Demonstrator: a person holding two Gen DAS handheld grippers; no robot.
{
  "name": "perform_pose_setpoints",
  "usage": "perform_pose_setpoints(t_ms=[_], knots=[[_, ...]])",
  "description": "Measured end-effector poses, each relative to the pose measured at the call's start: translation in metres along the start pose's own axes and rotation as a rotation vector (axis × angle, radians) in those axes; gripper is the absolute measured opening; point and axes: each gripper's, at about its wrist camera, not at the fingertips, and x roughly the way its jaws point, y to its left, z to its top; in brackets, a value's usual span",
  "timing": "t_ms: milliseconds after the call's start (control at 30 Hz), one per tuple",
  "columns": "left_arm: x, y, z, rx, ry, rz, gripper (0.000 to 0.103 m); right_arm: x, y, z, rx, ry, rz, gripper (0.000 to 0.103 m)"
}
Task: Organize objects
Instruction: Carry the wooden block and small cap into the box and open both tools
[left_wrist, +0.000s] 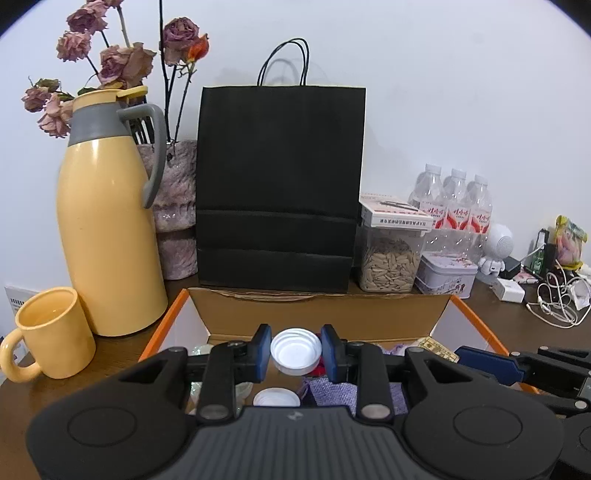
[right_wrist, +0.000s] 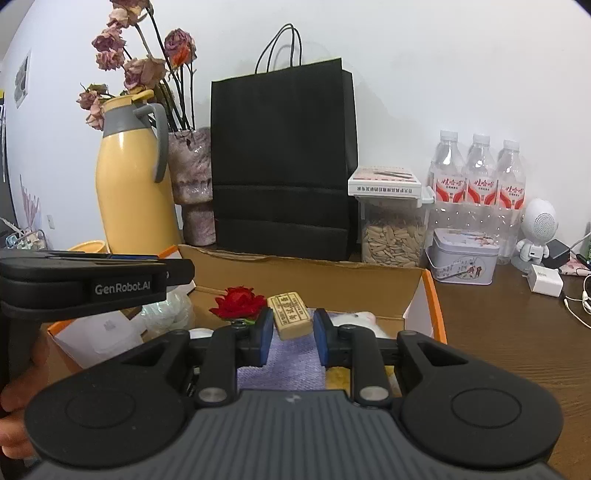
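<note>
An open cardboard box (left_wrist: 325, 314) with orange flaps sits at the table's front; it also shows in the right wrist view (right_wrist: 306, 280). My left gripper (left_wrist: 296, 350) is shut on a white round lid (left_wrist: 295, 350) and holds it over the box. A second white lid (left_wrist: 276, 398) lies below in the box. My right gripper (right_wrist: 293, 334) is shut on a tan printed block (right_wrist: 290, 314) above a purple cloth (right_wrist: 284, 369) in the box. A red rose (right_wrist: 240, 301) lies in the box to the left of the block.
A black paper bag (left_wrist: 280, 184) stands behind the box. A yellow jug (left_wrist: 107, 229), a yellow mug (left_wrist: 51, 336) and a vase of dried roses (left_wrist: 177, 206) stand at the left. A seed jar (left_wrist: 391, 258), a tin (left_wrist: 445, 273), water bottles (left_wrist: 458, 203) and cables (left_wrist: 557, 299) are at the right.
</note>
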Motion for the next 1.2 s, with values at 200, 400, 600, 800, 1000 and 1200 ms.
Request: perform_pose_setpoints(t_ms=[200, 400, 600, 800, 1000, 1200], knots=[[0.0, 0.0, 0.001, 0.013, -0.01, 0.03, 0.095, 0.0, -0.002, -0.004, -0.013, 0.011, -0.025, 0.089], [0.001, 0.002, 0.003, -0.006, -0.001, 0.05, 0.103, -0.003, -0.005, -0.002, -0.012, -0.009, -0.067, 0.103], [0.006, 0.006, 0.002, -0.029, 0.038, 0.06, 0.103, -0.003, -0.007, -0.003, -0.006, -0.007, -0.068, 0.103], [0.004, 0.005, 0.001, -0.034, 0.041, 0.035, 0.103, -0.003, -0.008, -0.003, -0.004, -0.004, -0.073, 0.103], [0.002, 0.006, 0.0, -0.038, 0.043, 0.015, 0.103, -0.008, -0.006, -0.004, -0.011, -0.008, -0.064, 0.103], [-0.011, 0.01, -0.003, -0.053, 0.014, 0.019, 0.103, -0.017, -0.003, -0.006, -0.026, -0.031, -0.062, 0.103]])
